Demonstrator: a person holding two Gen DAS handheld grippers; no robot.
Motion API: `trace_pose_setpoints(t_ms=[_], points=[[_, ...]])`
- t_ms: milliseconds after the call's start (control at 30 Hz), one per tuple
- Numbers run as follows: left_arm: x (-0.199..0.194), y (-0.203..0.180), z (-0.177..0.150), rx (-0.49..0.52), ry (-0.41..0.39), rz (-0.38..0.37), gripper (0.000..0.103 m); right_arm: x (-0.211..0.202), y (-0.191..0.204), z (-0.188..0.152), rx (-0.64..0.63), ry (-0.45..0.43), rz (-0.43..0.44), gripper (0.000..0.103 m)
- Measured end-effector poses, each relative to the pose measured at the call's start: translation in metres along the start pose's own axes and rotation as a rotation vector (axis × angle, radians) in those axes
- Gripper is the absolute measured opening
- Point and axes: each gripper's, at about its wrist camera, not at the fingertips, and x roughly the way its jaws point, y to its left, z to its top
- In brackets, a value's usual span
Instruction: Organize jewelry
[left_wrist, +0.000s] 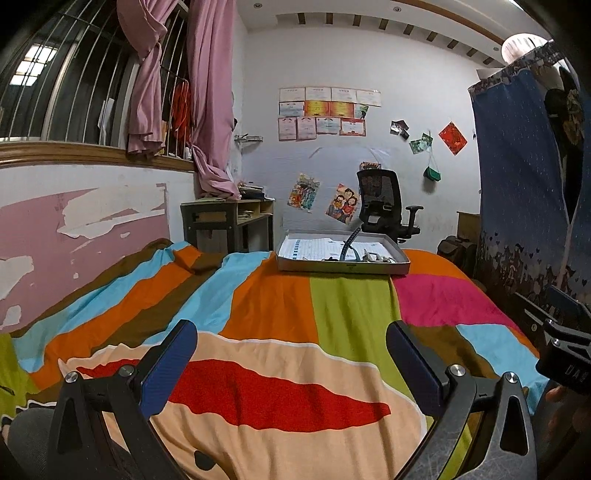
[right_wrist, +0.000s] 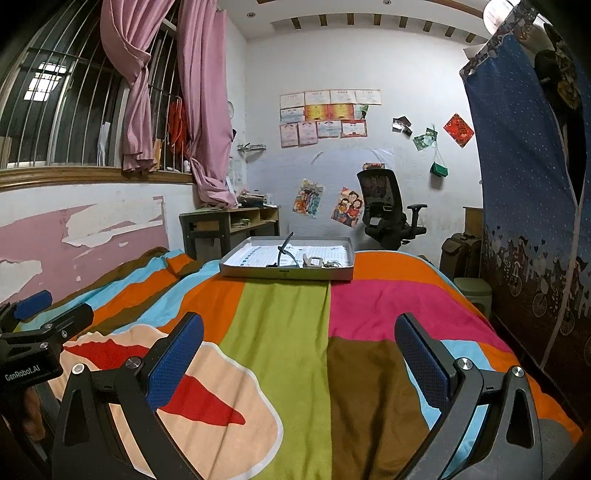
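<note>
Jewelry (right_wrist: 314, 262) in the tray (right_wrist: 284, 274) looks small, light, tangly; pinch each piece mid-body. Both grippers' fingers (left_wrist: 168, 369) (right_wrist: 177, 358) spread, empty.

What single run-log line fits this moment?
left gripper: open, empty | right gripper: open, empty | tray: far on bedspread, untouched
</note>
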Motion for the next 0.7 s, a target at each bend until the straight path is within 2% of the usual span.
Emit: trace_pose_setpoints(t_ms=[700], points=[[-0.0035,-0.0041,0.0006,-0.016,-0.004,-0.001,0.103,-0.0001,0.0008,-0.0004,-0.003,0.000,0.000,0.102]])
